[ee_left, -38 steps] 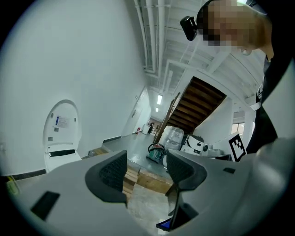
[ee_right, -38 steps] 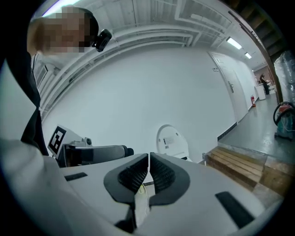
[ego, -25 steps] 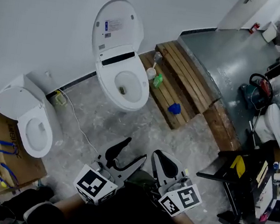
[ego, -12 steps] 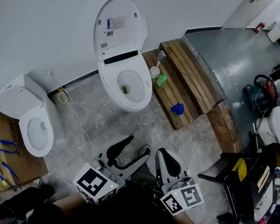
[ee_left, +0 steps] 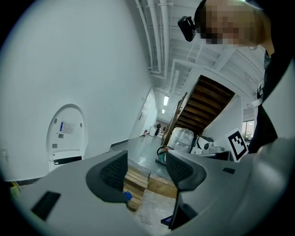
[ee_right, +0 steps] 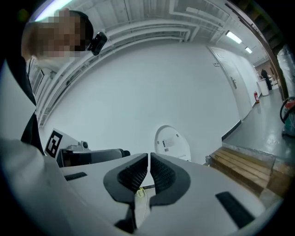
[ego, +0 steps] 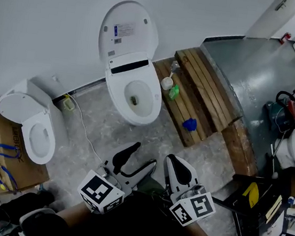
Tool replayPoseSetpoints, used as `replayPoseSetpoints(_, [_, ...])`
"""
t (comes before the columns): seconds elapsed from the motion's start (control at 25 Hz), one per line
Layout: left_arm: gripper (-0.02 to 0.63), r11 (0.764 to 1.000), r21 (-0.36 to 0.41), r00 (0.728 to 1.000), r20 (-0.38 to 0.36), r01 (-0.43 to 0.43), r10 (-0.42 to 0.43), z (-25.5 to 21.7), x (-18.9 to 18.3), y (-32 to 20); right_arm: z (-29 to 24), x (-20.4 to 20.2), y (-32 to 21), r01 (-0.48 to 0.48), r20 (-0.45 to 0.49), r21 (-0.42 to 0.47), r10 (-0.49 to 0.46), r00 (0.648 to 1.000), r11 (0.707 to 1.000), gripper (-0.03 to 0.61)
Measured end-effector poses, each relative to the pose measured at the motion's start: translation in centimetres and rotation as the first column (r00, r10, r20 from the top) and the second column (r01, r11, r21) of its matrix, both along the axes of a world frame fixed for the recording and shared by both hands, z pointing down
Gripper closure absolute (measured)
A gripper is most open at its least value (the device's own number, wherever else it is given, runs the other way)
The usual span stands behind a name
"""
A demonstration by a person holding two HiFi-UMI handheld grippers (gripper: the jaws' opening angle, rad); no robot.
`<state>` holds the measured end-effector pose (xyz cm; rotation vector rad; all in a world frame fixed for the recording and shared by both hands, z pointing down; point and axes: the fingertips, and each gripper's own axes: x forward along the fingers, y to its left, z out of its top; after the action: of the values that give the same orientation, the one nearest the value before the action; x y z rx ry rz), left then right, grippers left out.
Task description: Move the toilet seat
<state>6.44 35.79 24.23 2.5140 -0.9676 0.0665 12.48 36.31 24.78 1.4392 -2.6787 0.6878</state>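
A white toilet (ego: 135,98) stands against the wall with its lid (ego: 128,30) raised and its bowl uncovered. Both grippers hang low in the head view, well short of it, over the stone floor. My left gripper (ego: 138,161) is open with nothing between its fingers. My right gripper (ego: 176,168) is shut and empty. In the left gripper view the raised lid (ee_left: 67,133) shows far off to the left of the spread left gripper (ee_left: 146,168). In the right gripper view the lid (ee_right: 172,143) rises just above the right gripper (ee_right: 149,173), whose pads meet.
A second white toilet (ego: 29,127) sits at the left beside a cardboard box (ego: 4,151). A cable (ego: 83,128) runs across the floor. A wooden pallet (ego: 207,93) right of the toilet carries a white brush (ego: 167,82), a green bottle (ego: 174,92) and a blue object (ego: 190,125). Dark equipment (ego: 258,197) crowds the right.
Both grippers have kept their places and their jaws. The head view has drifted, so the toilet and pallet sit slightly further right in the picture.
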Motion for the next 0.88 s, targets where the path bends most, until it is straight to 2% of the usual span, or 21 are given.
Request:
replayPoseSetpoints(0.16, [0.345,1.0,-0.001,1.0,0.01,0.026,-0.026,0.4,2.7,-2.3,0.2,2.3,-2.6,0.045,-0.03,0.016,-0.044,0.999,0.999,0.537])
replayPoseSetpoints(0.44, [0.345,0.997,-0.008,0.996,0.041,0.083,-0.082,0.9,5.9,-5.3,1.0,5.6,-6.2,0.1,0.015,-0.003,-0.1,0.995,0.995,0.537])
replayPoseSetpoints(0.88, [0.345,0.988,-0.036,0.987,0.065,0.15,-0.147,1.5,7.3,-8.1,2.3,7.0,-9.7,0.157,0.07,-0.053,-0.153,0.986,0.986,0.537])
